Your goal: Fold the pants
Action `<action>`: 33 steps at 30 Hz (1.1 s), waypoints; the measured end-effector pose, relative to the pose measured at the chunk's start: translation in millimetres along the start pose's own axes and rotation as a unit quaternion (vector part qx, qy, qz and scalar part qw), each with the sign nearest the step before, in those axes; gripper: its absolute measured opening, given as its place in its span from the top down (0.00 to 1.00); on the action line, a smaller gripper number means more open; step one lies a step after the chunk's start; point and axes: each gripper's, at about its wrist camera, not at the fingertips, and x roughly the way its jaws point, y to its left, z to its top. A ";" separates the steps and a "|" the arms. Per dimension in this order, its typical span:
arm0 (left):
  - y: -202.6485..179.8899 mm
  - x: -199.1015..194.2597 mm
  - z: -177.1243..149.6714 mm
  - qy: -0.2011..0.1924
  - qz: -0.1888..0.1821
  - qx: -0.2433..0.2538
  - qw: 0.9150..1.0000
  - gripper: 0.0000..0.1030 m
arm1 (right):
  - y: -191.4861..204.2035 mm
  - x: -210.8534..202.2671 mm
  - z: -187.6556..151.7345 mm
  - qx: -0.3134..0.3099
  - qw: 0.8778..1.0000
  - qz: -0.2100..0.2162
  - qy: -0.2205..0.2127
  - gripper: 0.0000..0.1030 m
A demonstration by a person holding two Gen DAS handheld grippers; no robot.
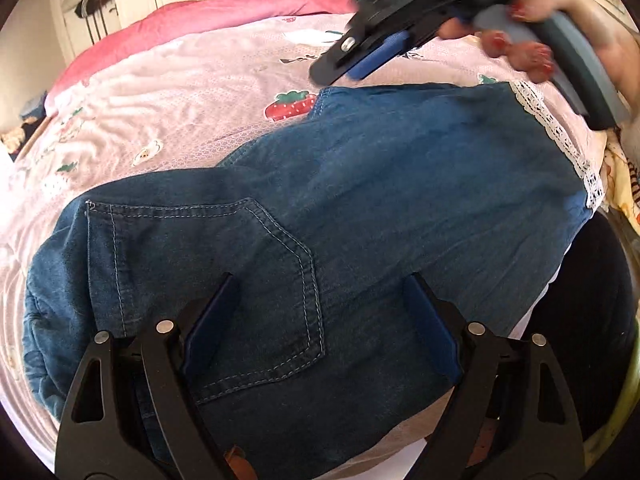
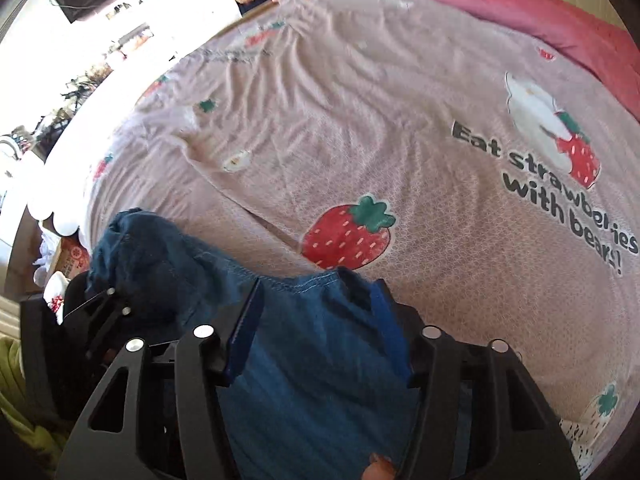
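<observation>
Blue denim pants [image 1: 328, 216] lie on a pink strawberry-print bedsheet [image 1: 180, 92], back pocket [image 1: 208, 280] facing up. My left gripper [image 1: 320, 284] is open and hovers just above the pocket area near the waist. My right gripper [image 1: 344, 70] hangs over the far leg hem at the top right of the left wrist view. In the right wrist view my right gripper [image 2: 316, 284] is open, its fingers straddling the leg hem [image 2: 304, 284] of the pants [image 2: 312, 360], without clamping it.
A pink quilt [image 1: 224, 12] lies along the far side of the bed. A white lace edge [image 1: 560, 136] marks the sheet's right border. Cupboards and hanging items stand beyond the bed. Cluttered shelves [image 2: 100, 60] and a box [image 2: 72, 260] are at the left of the right wrist view.
</observation>
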 end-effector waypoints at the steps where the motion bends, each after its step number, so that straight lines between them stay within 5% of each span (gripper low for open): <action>1: 0.4 -1.1 -0.8 0.000 -0.002 -0.002 1.000 0.25 | -1.8 3.7 2.4 0.004 1.000 -0.002 0.006 0.61; 3: 0.7 -2.8 -2.3 -0.002 -0.003 -0.003 1.000 0.25 | -5.1 10.7 4.3 0.005 1.000 0.000 0.019 0.67; 5: -0.3 -3.5 -3.3 -0.003 -0.002 -0.001 1.000 0.25 | -4.3 18.1 5.1 0.007 0.999 0.004 0.032 0.95; 11: 0.7 -5.1 -5.0 -0.005 -0.006 -0.005 1.000 0.24 | -5.8 14.8 17.0 0.007 0.999 -0.030 -0.023 0.97; 17: 1.1 -5.9 -7.4 -0.006 -0.007 -0.006 1.000 0.24 | -16.8 39.4 17.3 0.019 0.999 -0.036 -0.034 0.97; 20: 4.0 -6.4 -8.1 -0.007 -0.009 -0.007 1.000 0.24 | -28.7 2.4 5.2 0.051 0.993 -0.008 -0.104 0.88; 22: 5.5 -7.6 -7.2 -0.010 -0.013 -0.008 1.000 0.22 | -45.7 -36.4 -15.3 0.073 0.985 -0.005 -0.157 0.63; 23: 5.8 -10.8 -6.8 -0.014 -0.020 -0.009 1.000 0.22 | -55.3 -54.3 -27.3 0.086 0.981 -0.007 -0.176 0.58; 27: 10.0 -39.4 1.5 -0.048 -0.084 -0.024 0.995 0.22 | -98.3 -122.6 -90.3 0.125 0.964 -0.057 -0.227 0.54; 33: -4.8 -51.5 49.5 -0.067 -0.134 -0.036 0.988 0.21 | -148.0 -154.0 -157.1 0.172 0.952 -0.126 -0.221 0.45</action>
